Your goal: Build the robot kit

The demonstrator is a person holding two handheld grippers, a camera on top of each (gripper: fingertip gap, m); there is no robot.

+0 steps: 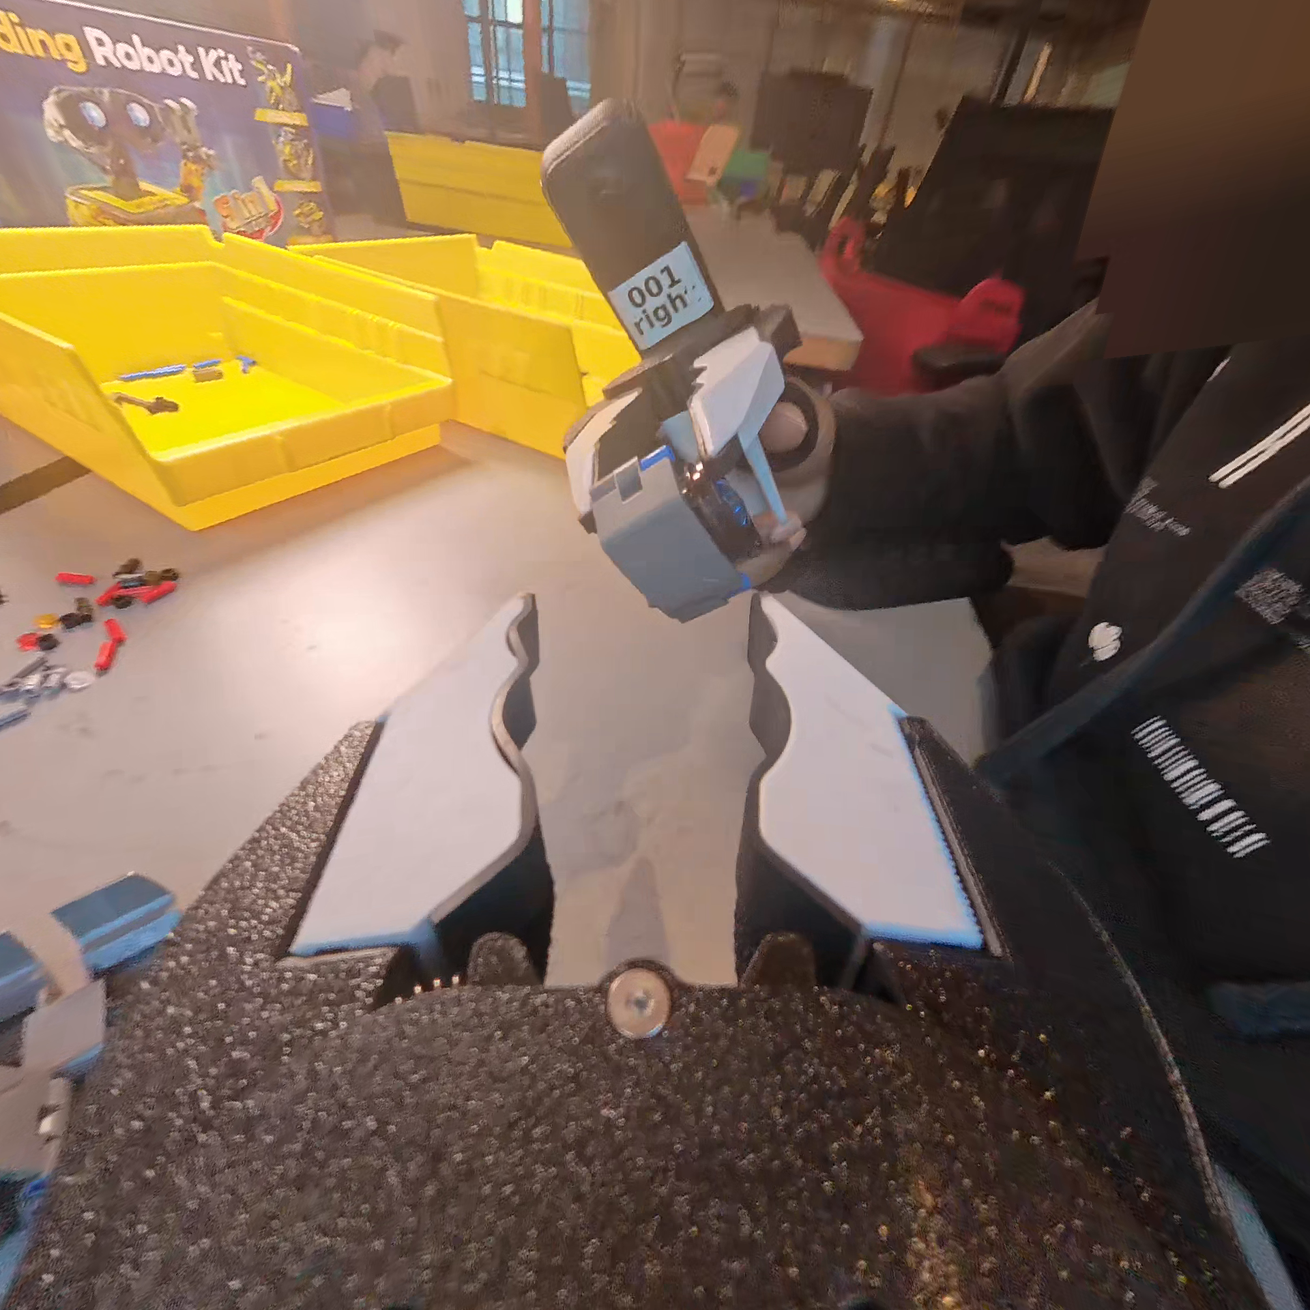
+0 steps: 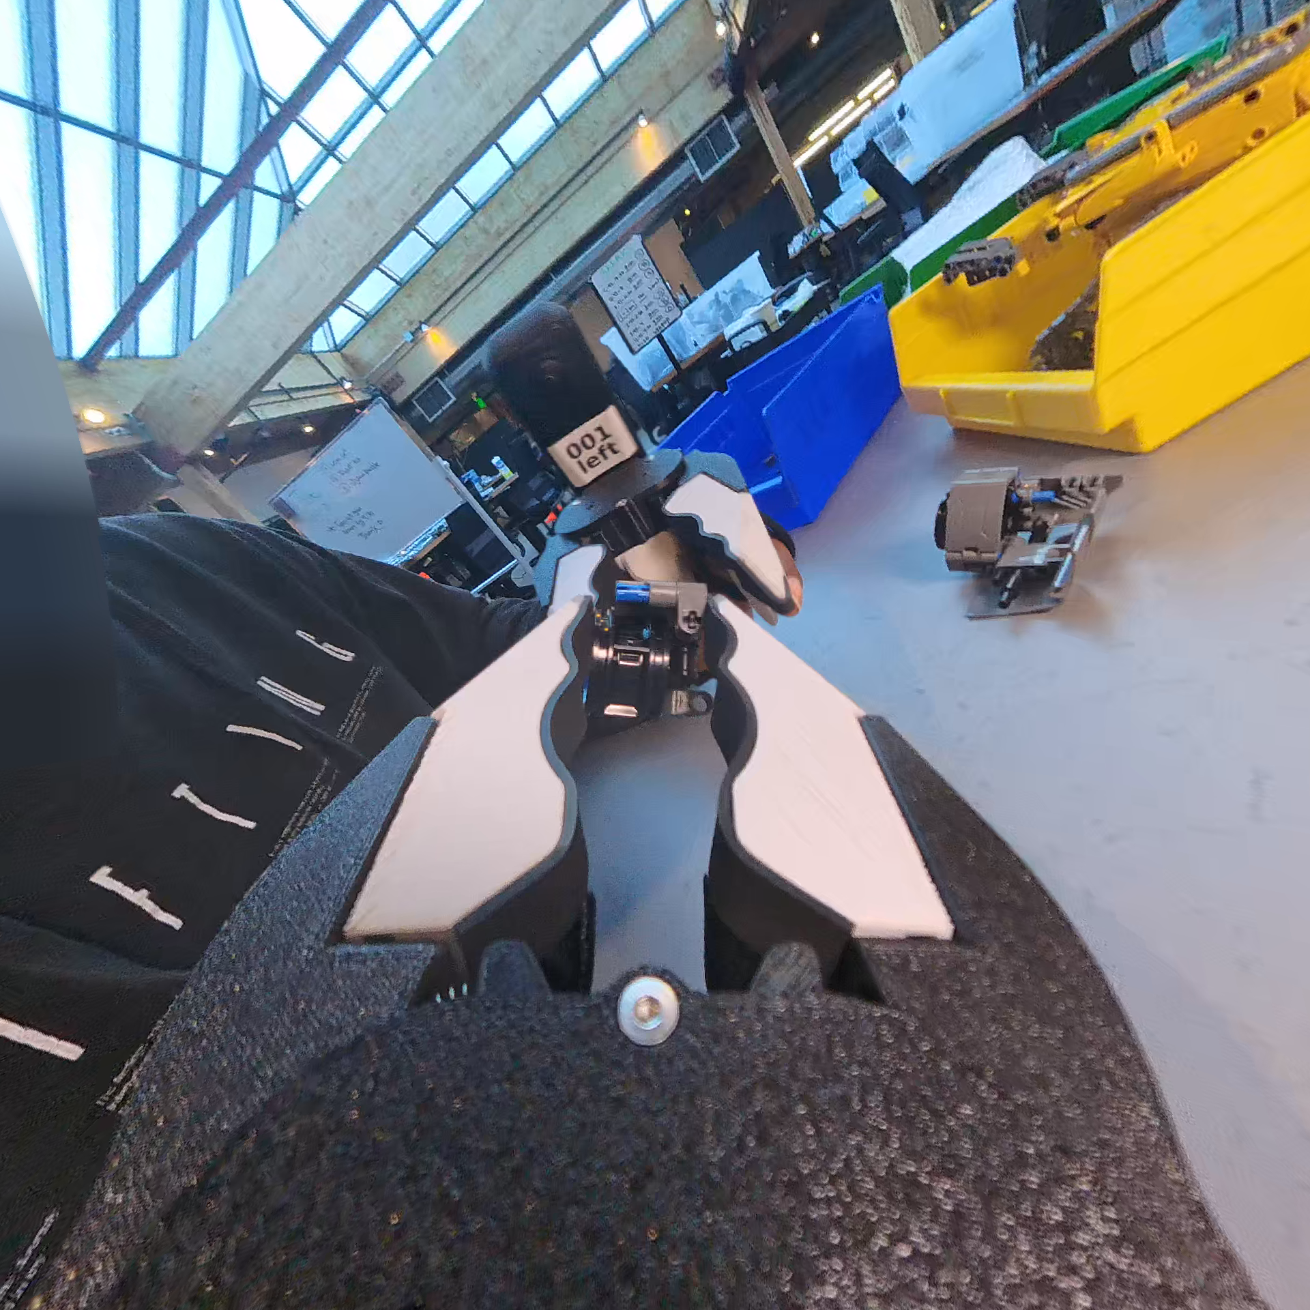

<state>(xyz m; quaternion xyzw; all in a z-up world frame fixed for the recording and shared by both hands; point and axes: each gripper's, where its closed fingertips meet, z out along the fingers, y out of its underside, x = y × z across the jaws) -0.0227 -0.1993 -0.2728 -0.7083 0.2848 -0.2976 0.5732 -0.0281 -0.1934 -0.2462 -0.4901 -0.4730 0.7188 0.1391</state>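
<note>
My right gripper is shut on a small brick-built assembly of black and grey parts with a blue pin on top; both pads press its sides. In the left wrist view that gripper hangs above the grey table, and the assembly shows as a grey block with a black wheel. My left gripper is open and empty, its fingertips just below and in front of the held assembly, not touching it. In the right wrist view the left gripper sits close behind the assembly, jaws spread.
Yellow bins stand at the back left, one with a few small pieces. Loose red and black pieces lie at the left. A printed box stands behind. A second grey assembly, a blue bin and a yellow bin are on the right. Only a small space, under 4 cm, lies between the two pairs of fingers.
</note>
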